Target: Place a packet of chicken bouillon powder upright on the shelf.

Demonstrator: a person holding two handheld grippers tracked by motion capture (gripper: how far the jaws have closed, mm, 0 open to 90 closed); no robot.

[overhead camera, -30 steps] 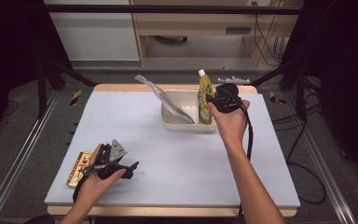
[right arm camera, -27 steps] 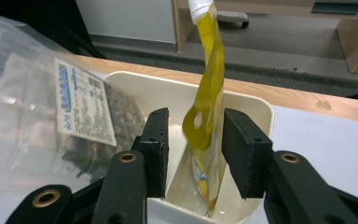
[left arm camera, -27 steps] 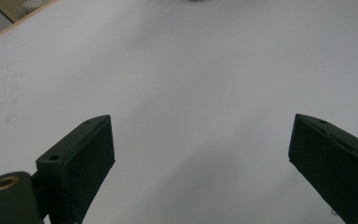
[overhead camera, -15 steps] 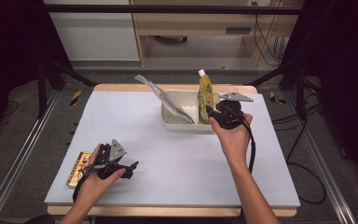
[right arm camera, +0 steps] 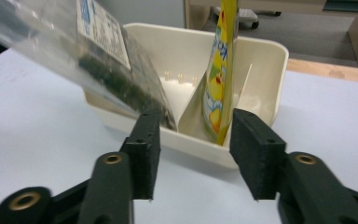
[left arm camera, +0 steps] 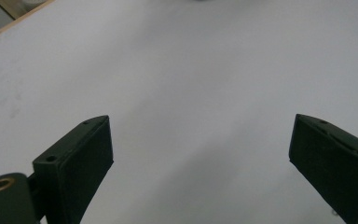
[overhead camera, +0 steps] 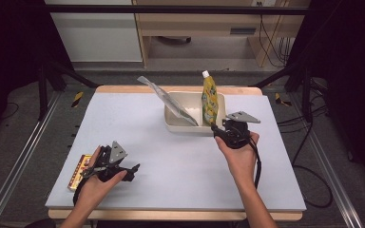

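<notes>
A cream bin (overhead camera: 190, 129) stands at the back middle of the pale table. A clear plastic packet (overhead camera: 171, 102) leans out of its left compartment. A yellow spouted pouch (overhead camera: 209, 100) stands upright in its right one. My right gripper (overhead camera: 215, 129) hovers just in front of the bin's near wall. In the right gripper view its jaws (right arm camera: 193, 140) stand apart with nothing between them; they have just been opening. The pouch (right arm camera: 219, 84) and packet (right arm camera: 98, 51) lie beyond them inside the bin (right arm camera: 261, 60). My left gripper (overhead camera: 132, 171) rests open at the front left, with bare table between its jaws (left arm camera: 200, 149).
A small red and yellow box (overhead camera: 79, 171) lies flat beside the left hand near the table's front left edge. A thin divider (right arm camera: 191, 107) splits the bin in two. Black frame posts and cables stand around the table's sides.
The right gripper has come down and back from the pouch's upper part to the front of the bin, and its jaws have spread. The pouch stays upright. The left gripper has not moved.
</notes>
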